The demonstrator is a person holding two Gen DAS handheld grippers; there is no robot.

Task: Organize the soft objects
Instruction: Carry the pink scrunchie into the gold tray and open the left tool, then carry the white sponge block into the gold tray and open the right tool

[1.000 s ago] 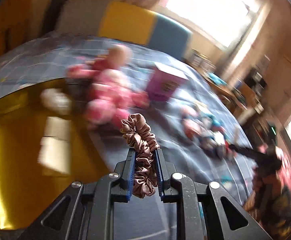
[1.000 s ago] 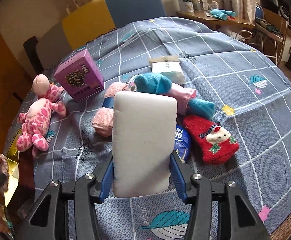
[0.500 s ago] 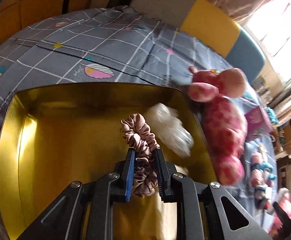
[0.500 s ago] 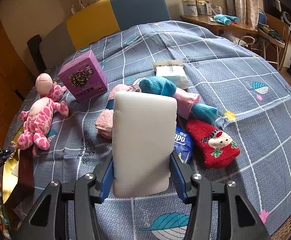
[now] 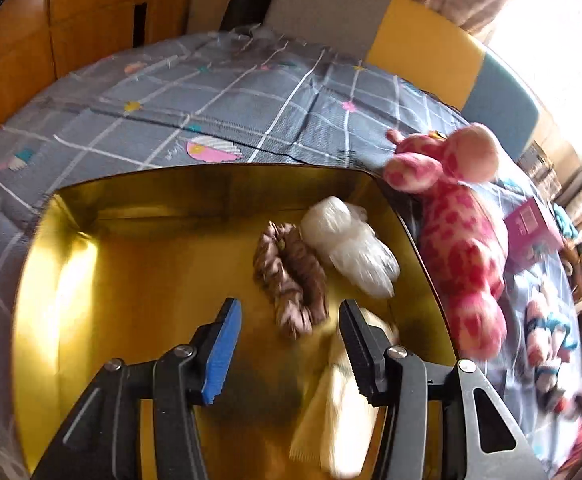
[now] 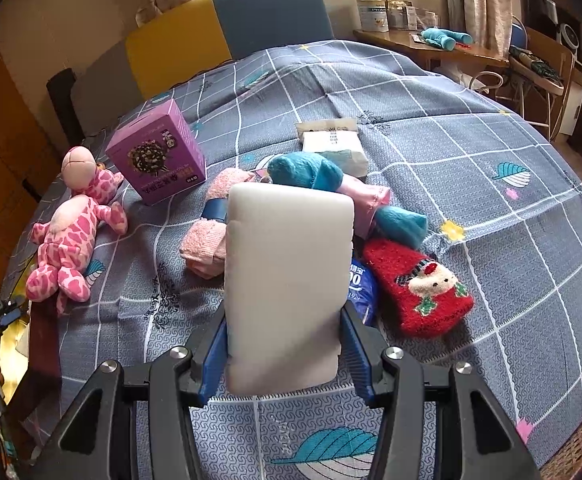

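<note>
Gold tin [image 5: 63, 288] on bed: brown scrunchie [image 5: 289, 270] lies inside beside white bundle [image 5: 351, 248], left gripper [image 5: 289, 344] jaws just opened, empty; lift straight clear; right gripper [image 6: 285, 350] jaws clenched on white pad [image 6: 287, 276].

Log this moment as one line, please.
left tongs: just opened, empty | scrunchie: lying in gold tin | right tongs: shut on white sponge

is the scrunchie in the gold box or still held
In the box: the scrunchie lies on its floor, clear of the left gripper, whose jaws have just opened.
</note>
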